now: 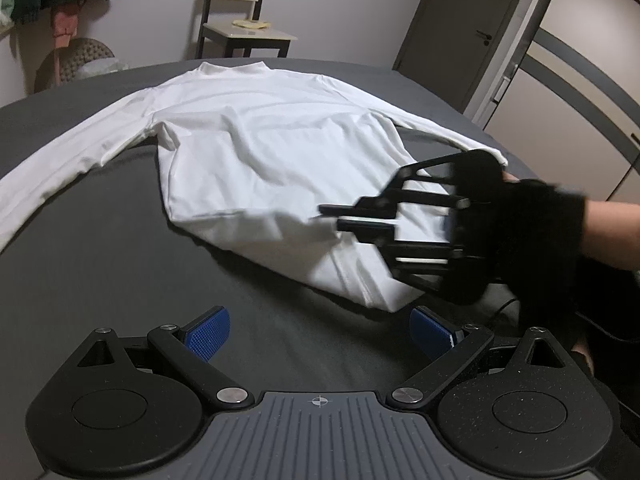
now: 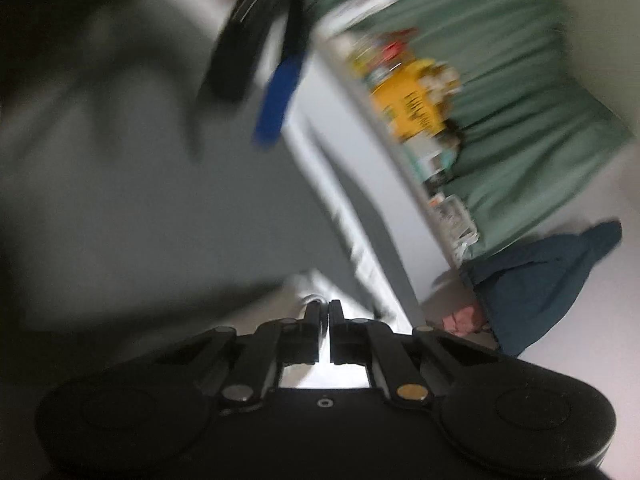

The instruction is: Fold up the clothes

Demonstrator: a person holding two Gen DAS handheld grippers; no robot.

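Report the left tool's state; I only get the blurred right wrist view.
Observer: The left tool is wide open and empty, over the grey sheet.
Operator: Describe the shirt.
Observer: The shirt lies spread out, collar at the far end, one sleeve stretched toward the picture's left.
Operator: Place the right tool.
Observer: The right tool is over the shirt's near right part.

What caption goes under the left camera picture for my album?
White long-sleeved shirt spread on a grey bed, open left claw waiting while the right claw reaches over its hem.
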